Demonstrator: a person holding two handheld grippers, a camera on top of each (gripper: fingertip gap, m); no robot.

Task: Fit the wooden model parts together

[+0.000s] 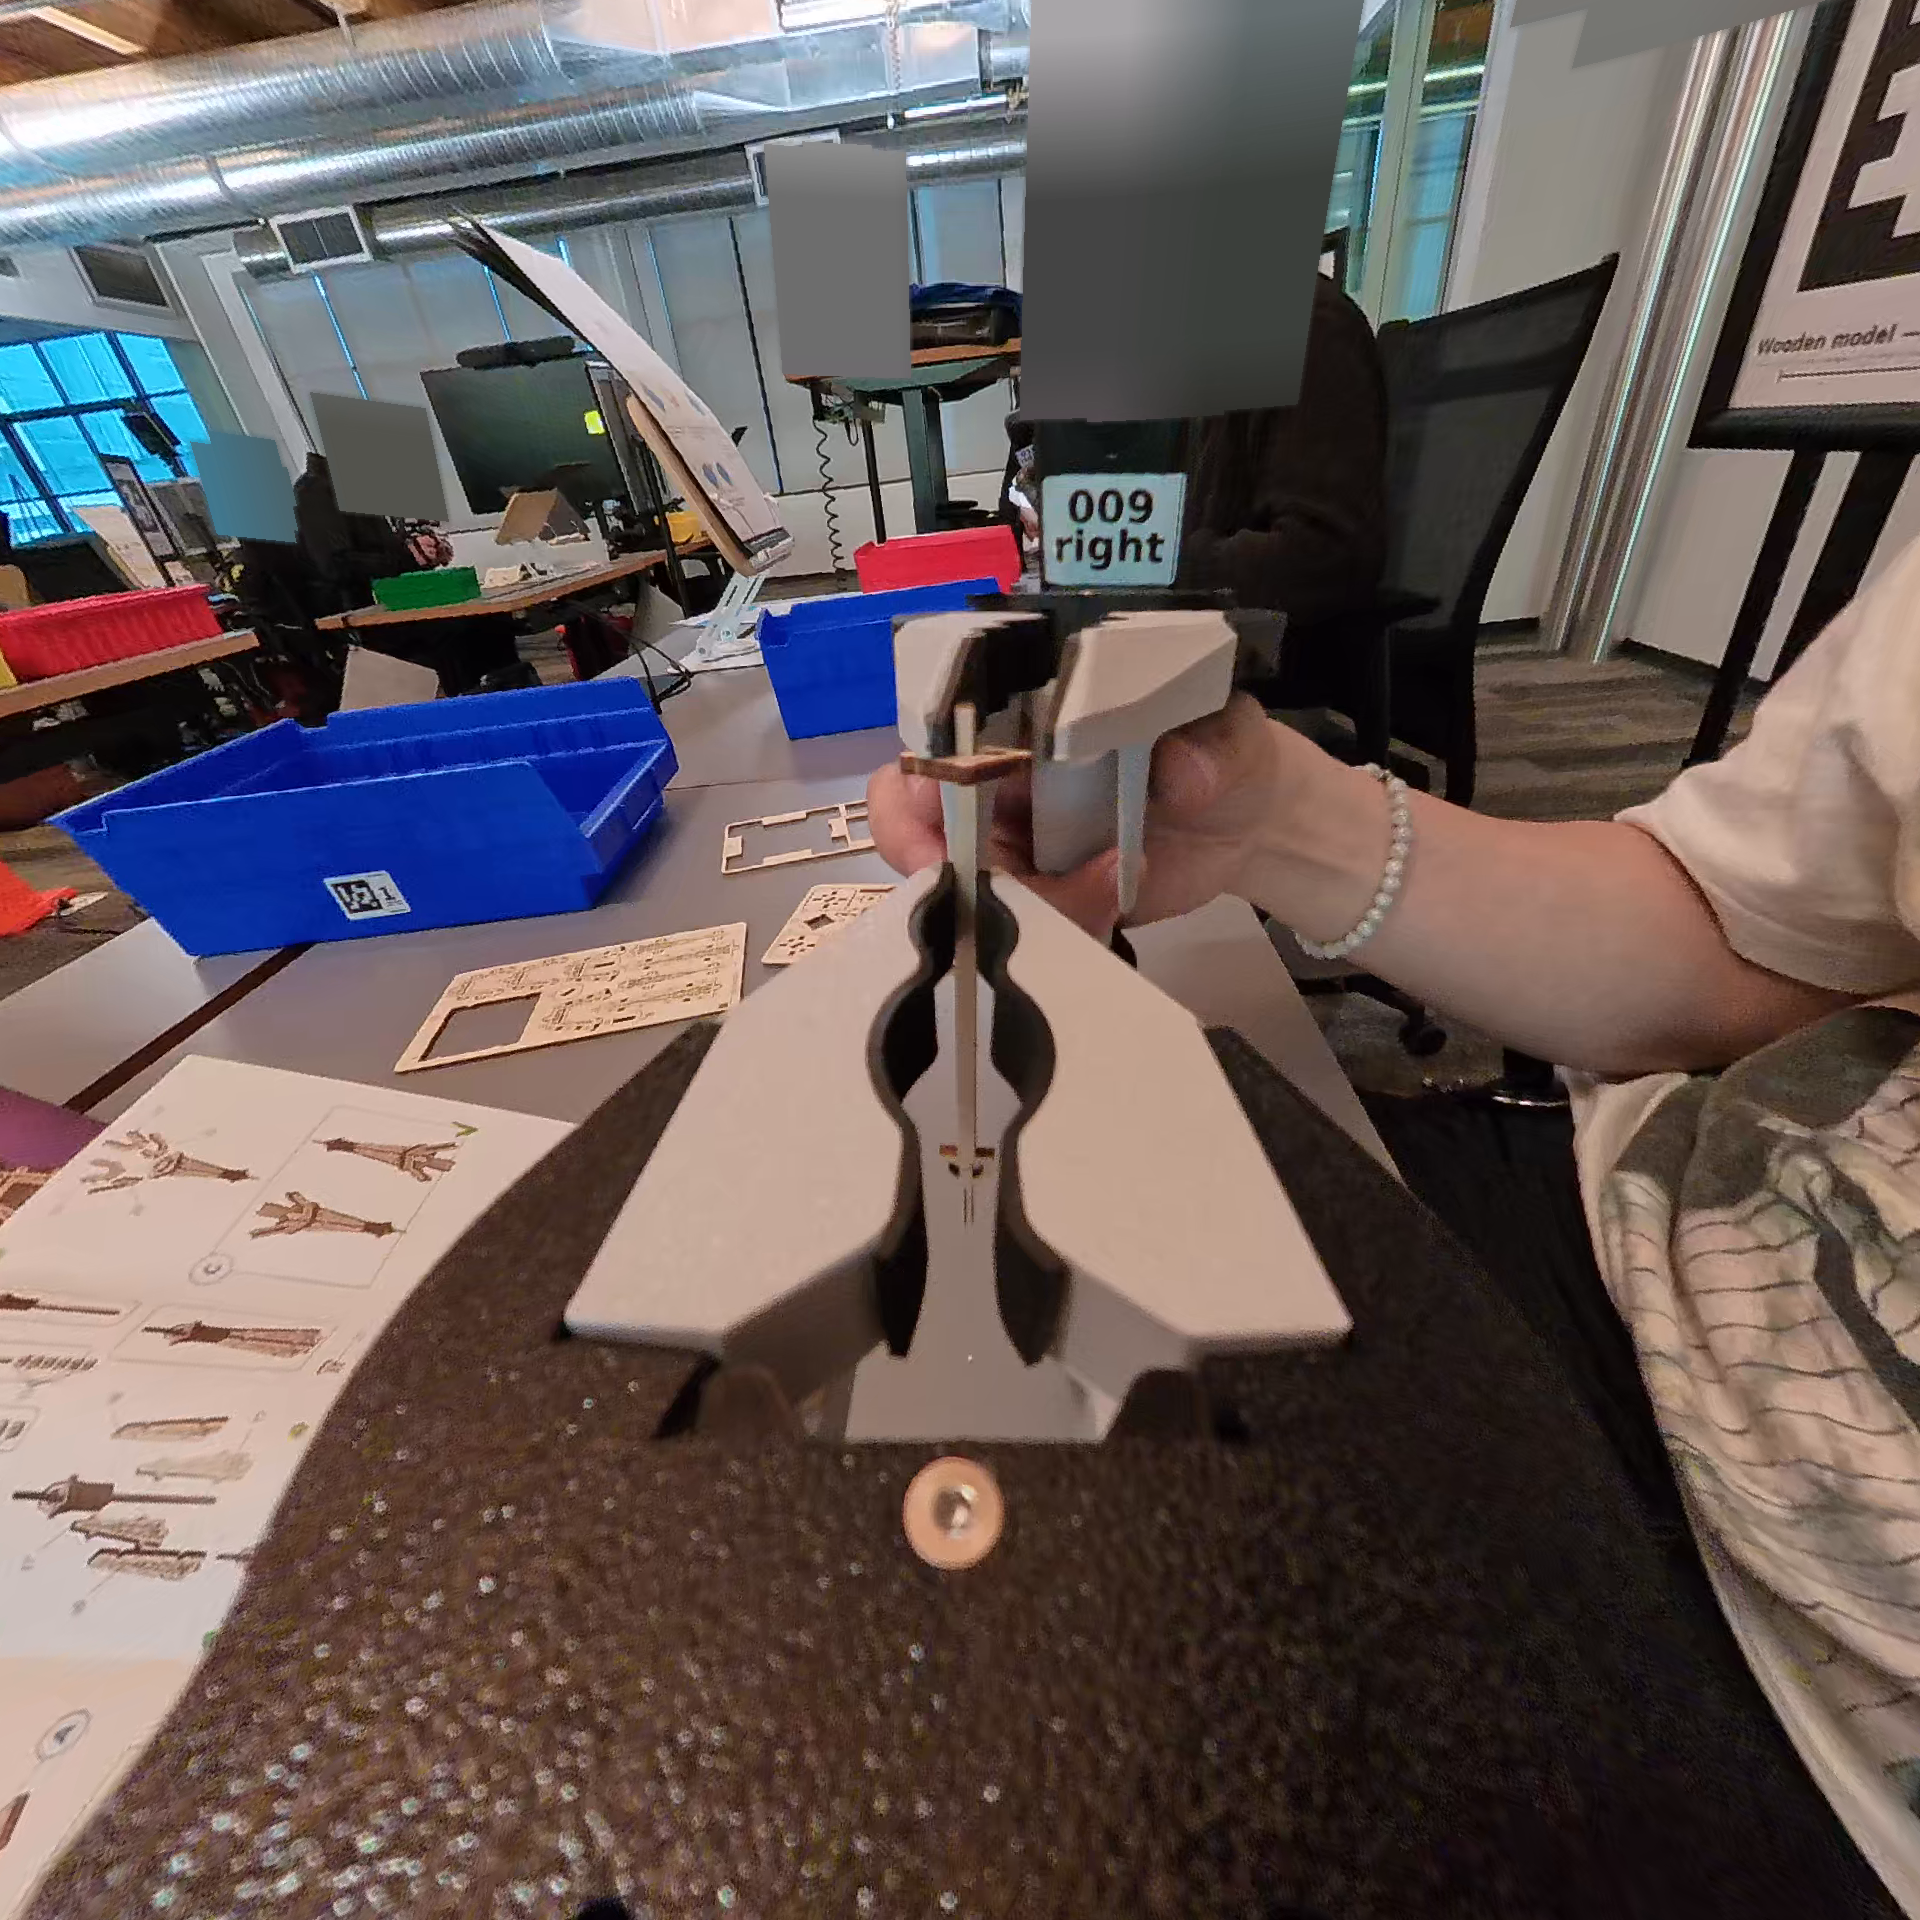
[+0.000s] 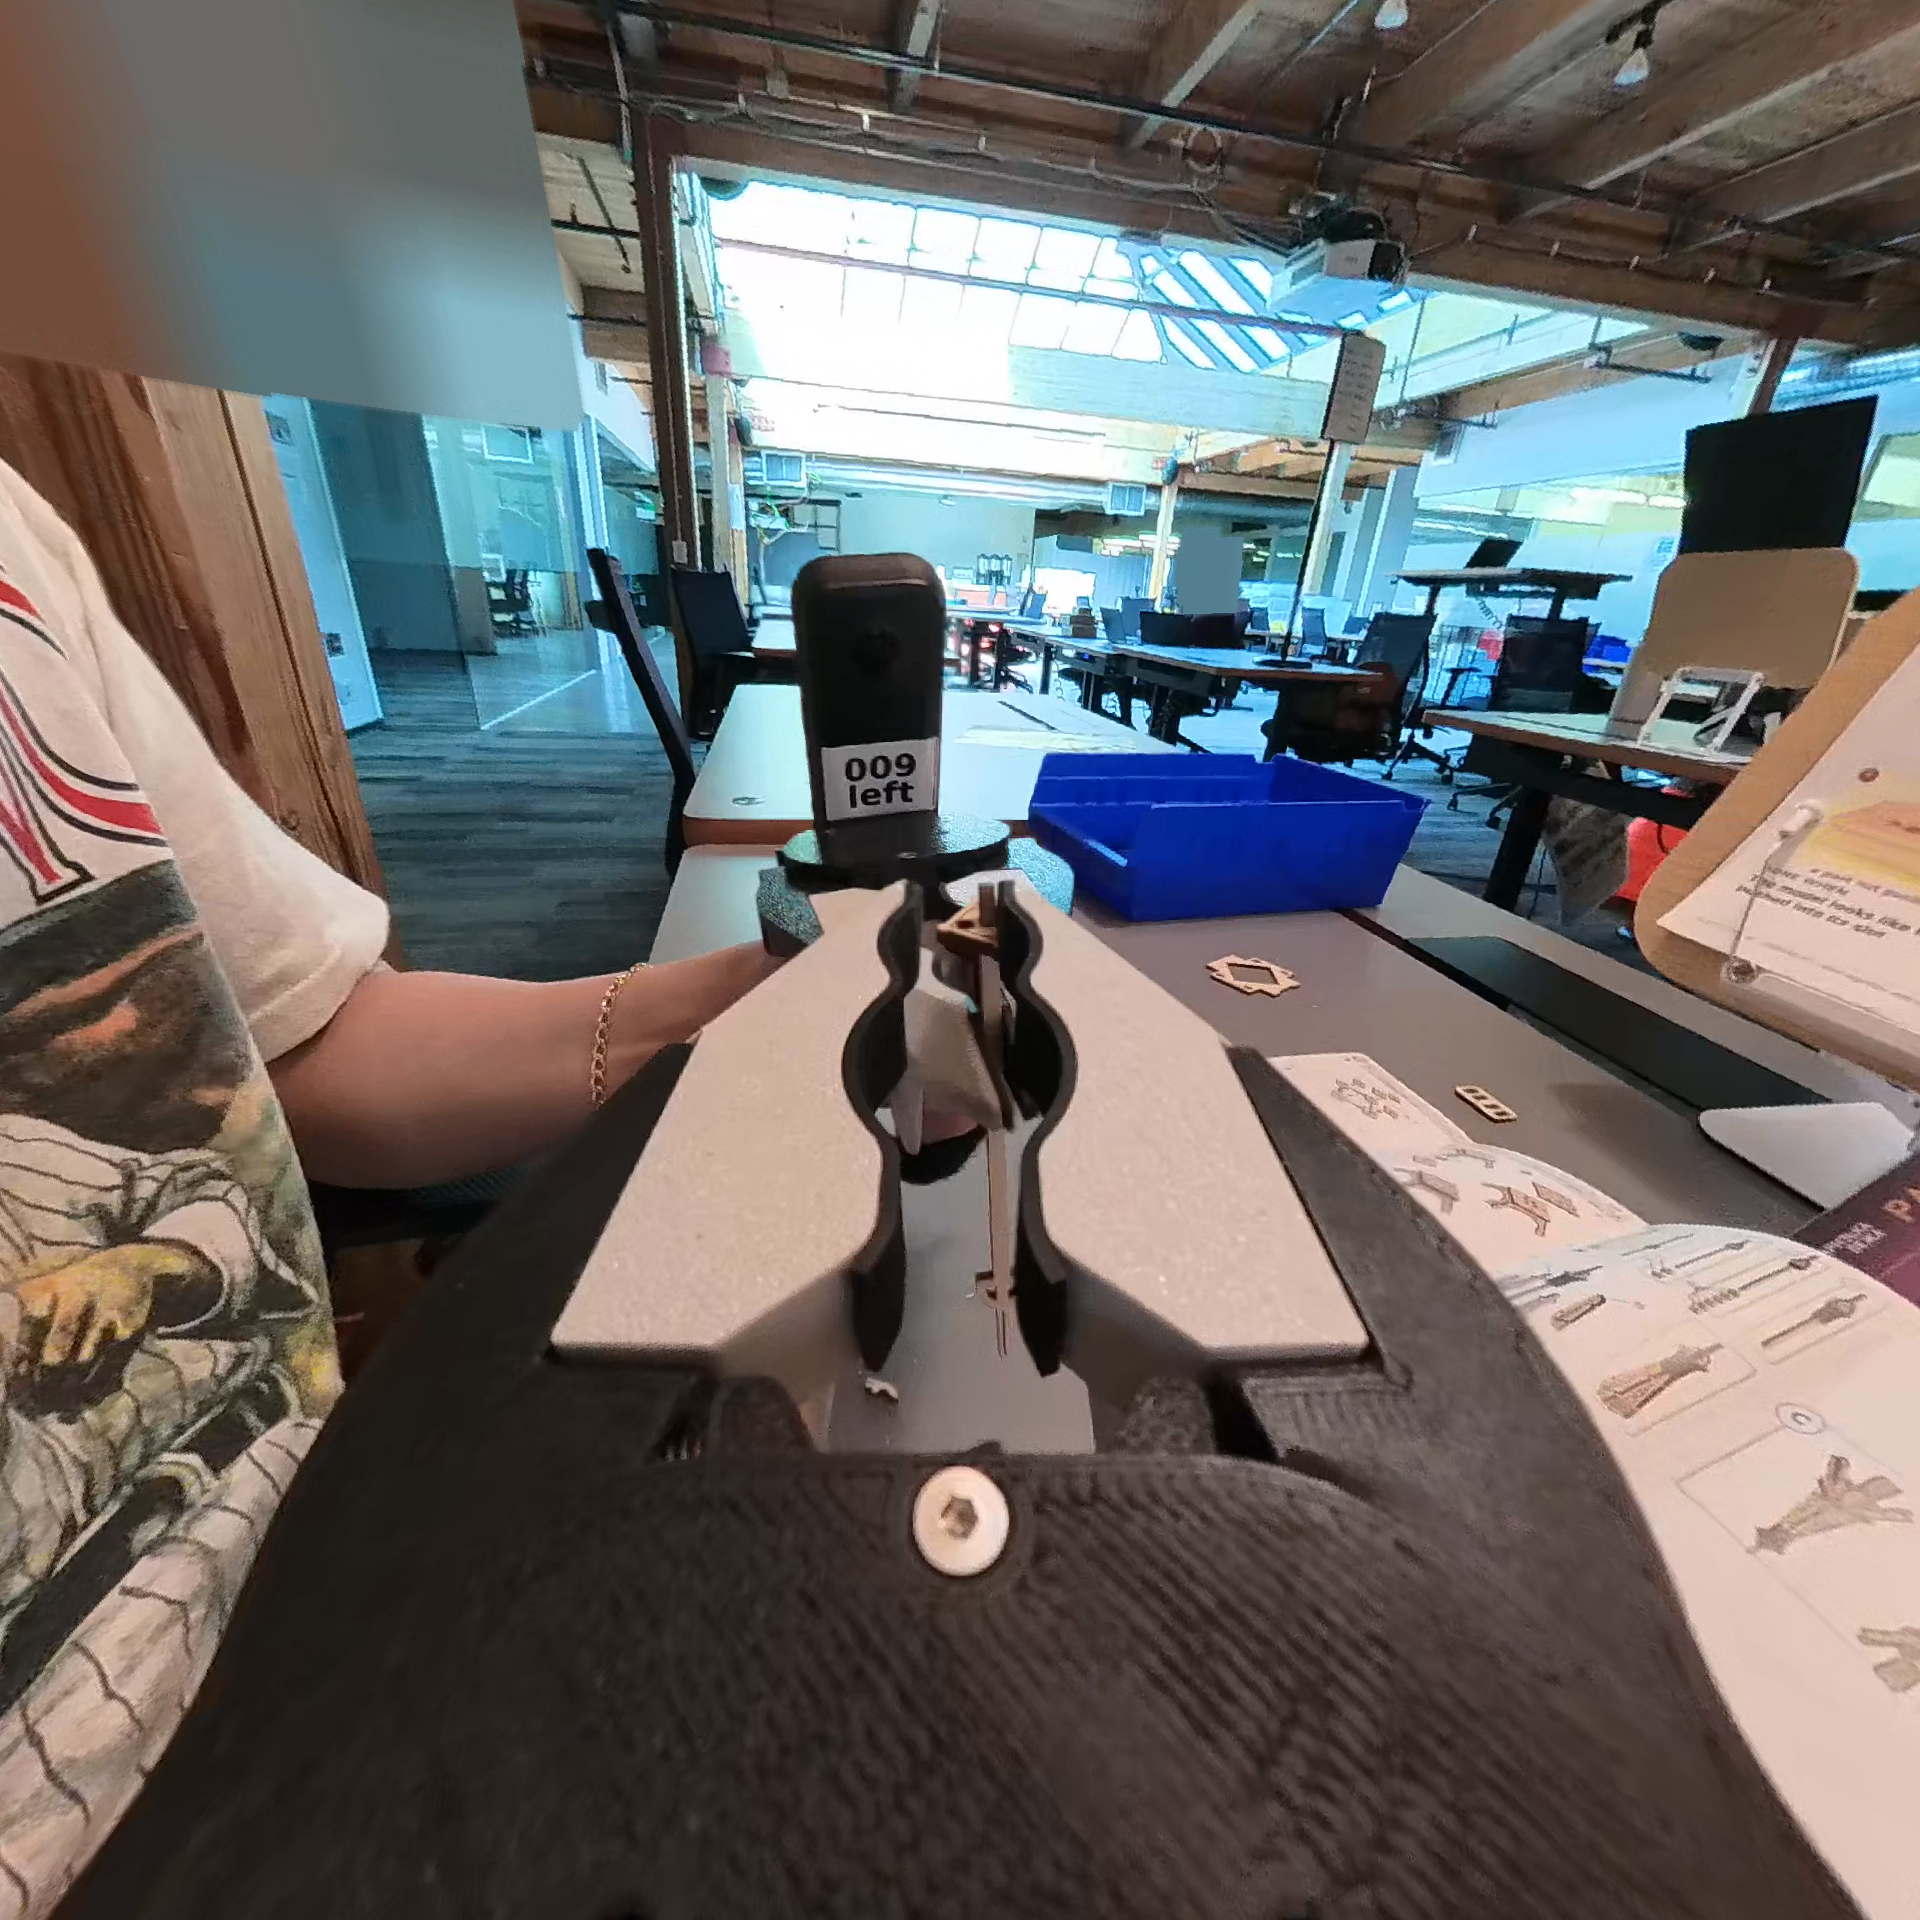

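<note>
Jaws of the left gripper [image 1: 964,914] are clamped on a long thin wooden strip [image 1: 964,997], seen edge-on and running forward between the grey fingers [image 1: 790,1143]. Farther along, the strip's tip reaches the right gripper [image 1: 1023,748], which faces the left one; its jaws are closed on a small flat wooden piece [image 1: 961,767] lying crosswise against the strip. Both grippers are held above the grey worktop [image 1: 312,997].

On the worktop, from left to right in the left wrist view: an open instruction sheet [image 1: 208,1299], a blue bin [image 1: 384,810], a laser-cut wooden sheet [image 1: 582,992] with parts removed, and two smaller cut sheets [image 1: 800,836] near the right gripper. A second blue bin [image 1: 831,665] stands farther back.

In the right wrist view the right gripper [image 2: 961,940] shows the small wooden piece [image 2: 961,928] at its fingertips, with the strip [image 2: 995,1174] beyond. A small square wooden frame [image 2: 1252,975] and a small slotted part [image 2: 1486,1103] lie loose on the worktop [image 2: 1455,1039] to the right.
</note>
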